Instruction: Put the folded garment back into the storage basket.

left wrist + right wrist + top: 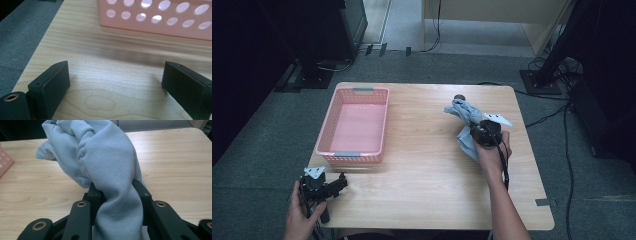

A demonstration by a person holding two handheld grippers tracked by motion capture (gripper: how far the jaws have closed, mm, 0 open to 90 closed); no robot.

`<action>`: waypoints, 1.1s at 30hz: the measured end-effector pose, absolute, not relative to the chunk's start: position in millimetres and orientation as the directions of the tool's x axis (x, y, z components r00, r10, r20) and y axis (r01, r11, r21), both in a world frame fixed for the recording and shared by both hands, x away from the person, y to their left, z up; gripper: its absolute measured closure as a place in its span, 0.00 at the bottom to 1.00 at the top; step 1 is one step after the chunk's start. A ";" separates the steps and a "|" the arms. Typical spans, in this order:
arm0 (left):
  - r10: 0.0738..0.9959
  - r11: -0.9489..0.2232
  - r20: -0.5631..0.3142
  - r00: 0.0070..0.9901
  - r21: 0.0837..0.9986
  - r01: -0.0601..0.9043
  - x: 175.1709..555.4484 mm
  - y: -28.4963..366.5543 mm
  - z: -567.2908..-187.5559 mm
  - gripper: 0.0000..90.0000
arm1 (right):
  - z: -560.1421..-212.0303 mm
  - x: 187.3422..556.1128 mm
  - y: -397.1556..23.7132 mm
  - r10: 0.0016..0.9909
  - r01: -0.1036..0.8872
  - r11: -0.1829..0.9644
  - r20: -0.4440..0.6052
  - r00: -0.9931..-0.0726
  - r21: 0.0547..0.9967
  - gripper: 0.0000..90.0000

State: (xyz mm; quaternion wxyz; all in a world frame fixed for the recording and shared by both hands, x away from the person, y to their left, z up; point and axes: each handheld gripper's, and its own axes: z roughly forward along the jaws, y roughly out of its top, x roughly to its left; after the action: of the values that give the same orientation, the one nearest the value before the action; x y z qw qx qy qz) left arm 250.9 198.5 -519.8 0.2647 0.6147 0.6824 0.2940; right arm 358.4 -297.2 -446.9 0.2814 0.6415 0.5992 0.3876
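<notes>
two grippers are at work over a light wooden table (427,175). the right gripper (479,131), held in the person's right hand (493,150) over the right half of the table, has its jaws clamped on a bunched pale blue cloth (466,114). in the right gripper view the cloth (110,162) is squeezed between the two black jaws, with a rumpled mass of ribbed fabric beyond them and more of it hanging down toward the camera. in the high view part of the cloth drapes below the gripper toward the hand.

the left gripper (343,181) sits at the near left corner of the table, held in the left hand (302,212). its jaws stand wide apart with nothing between them; in the left gripper view bare wood lies between the two black jaws.

a pink perforated basket (382,122) stands on the left half of the table, just beyond the left gripper and well apart from the cloth. its holed side wall (155,22) shows in the left gripper view. nothing can be seen inside it.
</notes>
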 end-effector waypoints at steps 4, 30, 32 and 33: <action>0.995 0.071 0.001 -0.104 0.727 0.683 250.9 198.5 -519.8 0.09 | -440.9 359.7 -291.1 0.985 0.552 -0.125 0.169 -0.030 0.824 0.75; 0.995 0.071 0.001 -0.104 0.726 0.684 250.8 198.5 -519.7 0.09 | -409.5 371.7 -236.2 0.969 0.548 -0.096 0.205 -0.141 0.831 0.75; 0.995 0.071 0.000 -0.104 0.726 0.684 250.8 198.5 -519.8 0.09 | -407.4 372.6 -231.8 0.968 0.547 -0.092 0.204 -0.147 0.832 0.75; 0.995 0.071 0.000 -0.104 0.726 0.684 250.8 198.5 -519.8 0.09 | -406.4 373.1 -229.7 0.967 0.547 -0.091 0.205 -0.150 0.832 0.75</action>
State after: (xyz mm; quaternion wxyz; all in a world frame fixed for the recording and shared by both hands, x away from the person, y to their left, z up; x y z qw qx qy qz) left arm 250.8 198.5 -519.8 0.2646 0.6149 0.6823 0.2938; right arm 373.1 -229.7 -406.4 0.2466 0.6033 0.6274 0.4261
